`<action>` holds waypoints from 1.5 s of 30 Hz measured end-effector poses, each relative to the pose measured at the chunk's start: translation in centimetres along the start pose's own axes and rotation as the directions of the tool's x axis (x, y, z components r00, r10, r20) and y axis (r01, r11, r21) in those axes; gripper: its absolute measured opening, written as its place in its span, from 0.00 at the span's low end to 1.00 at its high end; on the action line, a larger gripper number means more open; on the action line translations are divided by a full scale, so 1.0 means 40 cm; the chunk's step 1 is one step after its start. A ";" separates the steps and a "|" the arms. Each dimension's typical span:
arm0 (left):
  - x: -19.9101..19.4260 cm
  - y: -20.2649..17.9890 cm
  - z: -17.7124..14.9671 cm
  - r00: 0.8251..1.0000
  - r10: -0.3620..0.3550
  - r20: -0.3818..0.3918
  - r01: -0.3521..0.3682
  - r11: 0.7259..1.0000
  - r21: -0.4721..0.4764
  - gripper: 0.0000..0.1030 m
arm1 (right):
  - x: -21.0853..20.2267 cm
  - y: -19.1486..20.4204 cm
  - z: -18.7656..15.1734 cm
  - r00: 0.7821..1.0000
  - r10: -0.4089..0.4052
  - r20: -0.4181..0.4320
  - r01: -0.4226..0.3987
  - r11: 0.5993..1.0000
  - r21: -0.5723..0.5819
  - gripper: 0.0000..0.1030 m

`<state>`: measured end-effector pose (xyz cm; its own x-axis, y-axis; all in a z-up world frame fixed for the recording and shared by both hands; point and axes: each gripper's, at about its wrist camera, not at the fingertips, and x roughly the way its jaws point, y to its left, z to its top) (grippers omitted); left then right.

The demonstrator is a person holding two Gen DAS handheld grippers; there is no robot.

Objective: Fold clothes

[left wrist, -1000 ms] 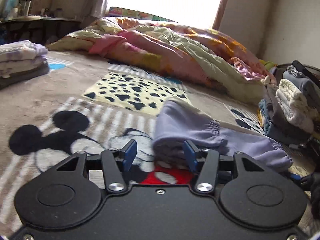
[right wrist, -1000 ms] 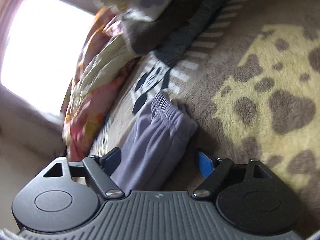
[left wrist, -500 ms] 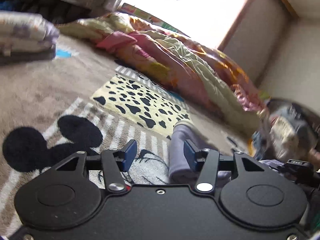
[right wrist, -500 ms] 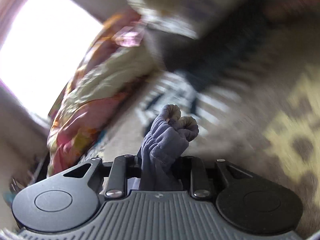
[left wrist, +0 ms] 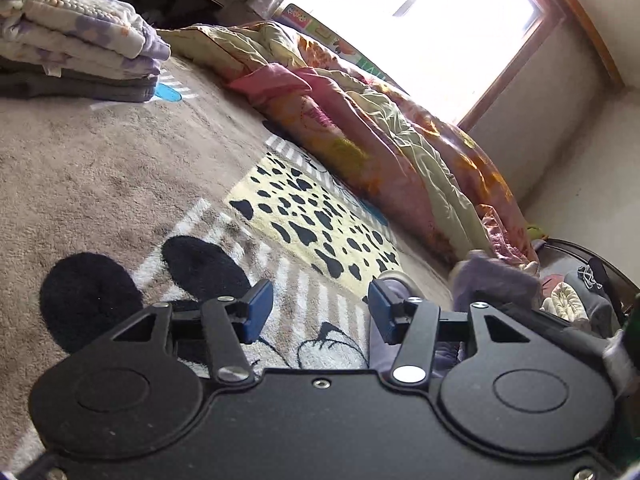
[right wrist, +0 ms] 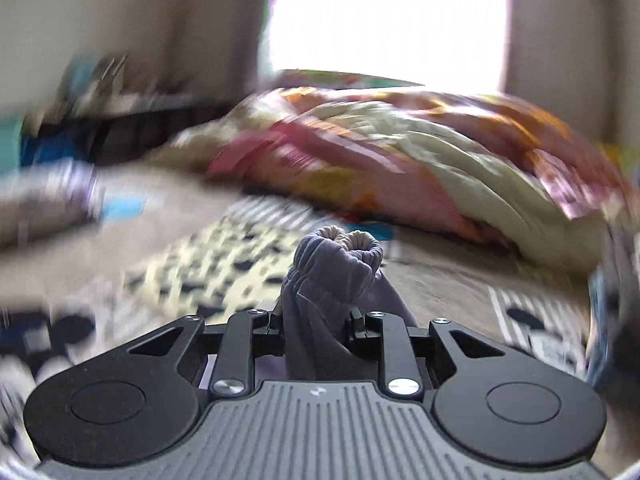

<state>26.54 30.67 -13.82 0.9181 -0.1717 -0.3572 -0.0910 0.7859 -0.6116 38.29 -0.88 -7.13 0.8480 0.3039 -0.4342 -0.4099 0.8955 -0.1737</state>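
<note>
right gripper (right wrist: 318,322): clamped on purple pants (right wrist: 326,276) | left gripper (left wrist: 320,310): fingers apart, empty, above blanket (left wrist: 100,168)

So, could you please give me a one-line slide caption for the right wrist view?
Right gripper shut on bunched lavender pants, elastic cuffs upward, with a motion-blurred floral quilt and bright window behind.

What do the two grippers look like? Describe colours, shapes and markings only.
The left gripper has a smooth black body, two round discs, silver screws and blue pads. The right gripper has the same black linkage, but a ribbed grey plate bearing a small white mark.
</note>
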 end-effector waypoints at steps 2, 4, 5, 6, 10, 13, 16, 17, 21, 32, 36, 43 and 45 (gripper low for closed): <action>0.000 -0.001 -0.001 1.000 -0.002 -0.004 0.002 1.000 0.006 0.51 | 0.010 0.062 -0.010 1.000 -0.009 -0.027 0.005 0.992 -0.126 0.25; 0.002 -0.002 -0.002 1.000 -0.006 -0.008 0.006 1.000 0.012 0.51 | 0.012 0.104 -0.017 0.999 -0.020 -0.047 0.010 0.979 -0.204 0.25; 0.004 -0.004 -0.002 1.000 -0.008 -0.011 0.008 1.000 0.015 0.51 | 0.017 0.121 -0.020 0.998 -0.030 -0.063 0.015 0.973 -0.232 0.25; 0.006 -0.006 -0.003 1.000 -0.011 -0.013 0.011 1.000 0.019 0.51 | 0.022 0.135 -0.023 0.996 -0.037 -0.083 0.015 0.968 -0.252 0.26; 0.022 -0.028 -0.007 1.000 -0.023 -0.016 0.024 0.998 0.057 0.51 | -0.027 0.163 -0.049 0.994 0.081 -0.076 -0.097 0.967 -0.238 0.57; 0.041 -0.060 -0.014 0.999 -0.039 -0.012 0.040 0.994 0.104 0.51 | -0.109 0.157 -0.074 0.991 0.132 -0.026 -0.135 0.965 -0.226 0.66; 0.071 -0.108 -0.027 0.997 -0.080 -0.015 0.081 0.983 0.166 0.51 | -0.187 0.097 -0.107 0.988 0.156 0.016 -0.154 0.983 -0.104 0.67; 0.083 -0.127 -0.033 0.995 -0.098 -0.020 0.100 0.977 0.189 0.51 | -0.203 0.070 -0.123 0.989 0.148 0.027 -0.146 0.987 -0.063 0.66; 0.134 -0.218 -0.063 0.987 -0.161 -0.022 0.159 0.933 0.322 0.49 | -0.210 -0.029 -0.174 0.990 0.127 0.063 -0.131 0.989 0.072 0.64; 0.387 -0.321 -0.166 0.981 0.047 -0.190 0.107 0.686 0.719 0.37 | -0.103 -0.075 -0.250 0.972 0.235 0.008 -0.235 0.968 0.094 0.57; 0.372 -0.299 -0.120 0.968 -0.011 -0.250 0.174 0.747 0.641 0.39 | -0.114 -0.096 -0.255 0.966 0.258 0.035 -0.260 0.954 0.148 0.57; 0.300 -0.187 0.011 0.963 -0.216 -0.159 0.247 0.946 0.211 0.52 | -0.144 -0.186 -0.281 0.978 0.168 0.120 -0.205 0.877 0.435 0.63; 0.309 -0.151 0.014 0.959 -0.210 -0.191 0.232 0.967 0.102 0.55 | -0.109 -0.233 -0.291 0.979 0.186 0.080 -0.196 0.774 0.602 0.63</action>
<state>38.64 24.13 -14.16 0.8258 -0.4432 -0.3488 0.1646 0.7810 -0.6025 34.50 -14.32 -13.90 0.7809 0.4902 -0.3872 -0.2813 0.8294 0.4827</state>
